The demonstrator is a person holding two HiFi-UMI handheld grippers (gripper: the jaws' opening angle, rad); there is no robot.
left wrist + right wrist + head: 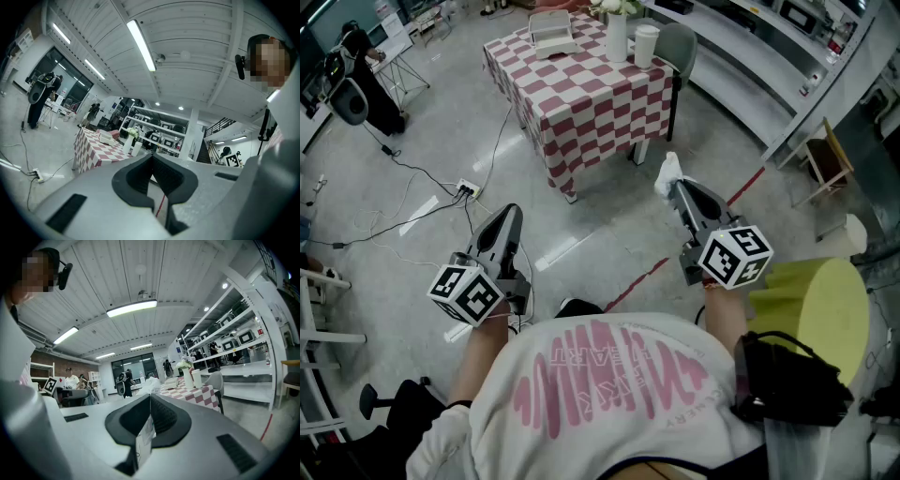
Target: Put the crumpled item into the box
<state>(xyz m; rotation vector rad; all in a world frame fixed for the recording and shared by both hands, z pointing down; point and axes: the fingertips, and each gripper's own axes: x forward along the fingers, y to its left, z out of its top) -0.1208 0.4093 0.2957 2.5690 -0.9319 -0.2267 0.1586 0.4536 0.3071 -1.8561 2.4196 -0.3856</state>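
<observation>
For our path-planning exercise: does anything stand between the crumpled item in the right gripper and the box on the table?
Nothing visible does. The white crumpled item is clamped in the right gripper; only bare floor and red-and-white checked tablecloth lie before the white box. The white vase and white cup stand beside it.

My head cam looks steeply down: left gripper (510,214) and right gripper (677,190) close below, table (581,103) far off at top. Each gripper cam sits right behind its jaws, tilted up, ceiling (187,37) filling half. All three share the table; head and right cams share the wad (668,173).
</observation>
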